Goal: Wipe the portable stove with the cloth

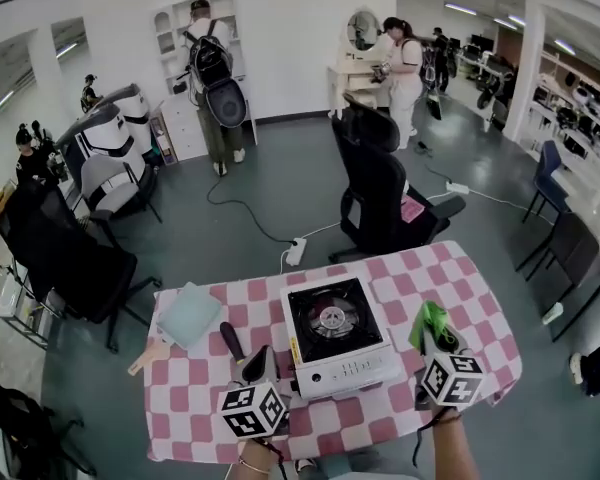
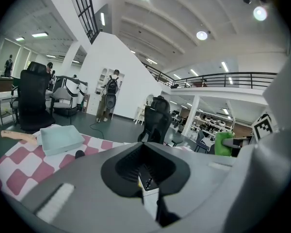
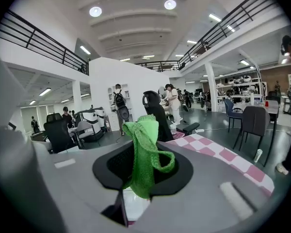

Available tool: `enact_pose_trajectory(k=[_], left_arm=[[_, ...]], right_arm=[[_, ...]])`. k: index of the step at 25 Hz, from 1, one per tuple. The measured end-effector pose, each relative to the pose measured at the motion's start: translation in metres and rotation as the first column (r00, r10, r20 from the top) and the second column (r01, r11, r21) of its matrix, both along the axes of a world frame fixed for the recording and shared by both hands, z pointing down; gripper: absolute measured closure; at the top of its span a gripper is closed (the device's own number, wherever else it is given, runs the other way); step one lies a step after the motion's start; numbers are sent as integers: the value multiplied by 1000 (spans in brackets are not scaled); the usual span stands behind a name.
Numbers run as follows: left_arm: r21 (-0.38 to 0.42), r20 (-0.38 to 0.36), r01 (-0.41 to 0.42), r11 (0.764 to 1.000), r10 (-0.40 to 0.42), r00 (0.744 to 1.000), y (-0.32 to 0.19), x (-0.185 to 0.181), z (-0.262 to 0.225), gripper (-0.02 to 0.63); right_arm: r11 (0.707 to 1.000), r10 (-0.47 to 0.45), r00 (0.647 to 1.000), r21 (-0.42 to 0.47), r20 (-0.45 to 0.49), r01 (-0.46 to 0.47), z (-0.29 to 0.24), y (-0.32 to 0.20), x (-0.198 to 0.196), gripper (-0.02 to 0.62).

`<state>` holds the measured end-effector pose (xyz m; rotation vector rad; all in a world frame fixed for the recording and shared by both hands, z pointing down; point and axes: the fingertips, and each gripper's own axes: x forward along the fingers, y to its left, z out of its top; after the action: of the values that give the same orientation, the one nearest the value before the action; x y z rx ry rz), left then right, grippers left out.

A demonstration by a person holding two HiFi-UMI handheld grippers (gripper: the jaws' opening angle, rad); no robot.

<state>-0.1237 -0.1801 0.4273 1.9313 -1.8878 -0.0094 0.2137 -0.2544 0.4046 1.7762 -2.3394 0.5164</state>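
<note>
The portable stove (image 1: 335,336), white with a black top and a round burner, sits mid-table on the pink-and-white checked cloth (image 1: 450,278). My right gripper (image 1: 432,330) hovers just off the stove's right side, shut on a bright green cloth (image 1: 430,321). In the right gripper view the green cloth (image 3: 145,149) hangs bunched out of the shut jaws of the right gripper (image 3: 143,171). My left gripper (image 1: 260,360) stands at the stove's front left corner. In its own view the left gripper (image 2: 145,171) is shut with nothing held, and the stove's white edge (image 2: 149,198) shows below.
A pale teal tray (image 1: 188,314) lies at the table's left, with a black-handled tool (image 1: 231,341) and a wooden utensil (image 1: 148,357) near it. A black office chair (image 1: 385,203) stands behind the table. People stand far off by the white shelves.
</note>
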Motion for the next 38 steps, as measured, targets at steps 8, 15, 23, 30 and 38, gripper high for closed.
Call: enact_pose_trajectory(k=[8, 15, 23, 30, 38], left_arm=[[-39, 24, 62, 997, -61, 998, 19, -13, 10, 606], [-62, 47, 144, 988, -141, 989, 25, -25, 23, 606], [-46, 57, 270, 962, -267, 962, 37, -48, 34, 606], [-57, 66, 344, 937, -341, 938, 43, -59, 42, 606], [-62, 85, 381, 923, -375, 923, 46, -52, 44, 606]], right_arm=[[998, -57, 998, -28, -1, 57, 13, -12, -4, 512], [965, -257, 959, -95, -124, 246, 28, -36, -11, 512], [908, -418, 863, -145, -284, 392, 31, -72, -7, 512], [822, -557, 678, -199, -479, 534, 34, -104, -22, 512], [702, -637, 429, -252, -641, 666, 47, -129, -55, 512]])
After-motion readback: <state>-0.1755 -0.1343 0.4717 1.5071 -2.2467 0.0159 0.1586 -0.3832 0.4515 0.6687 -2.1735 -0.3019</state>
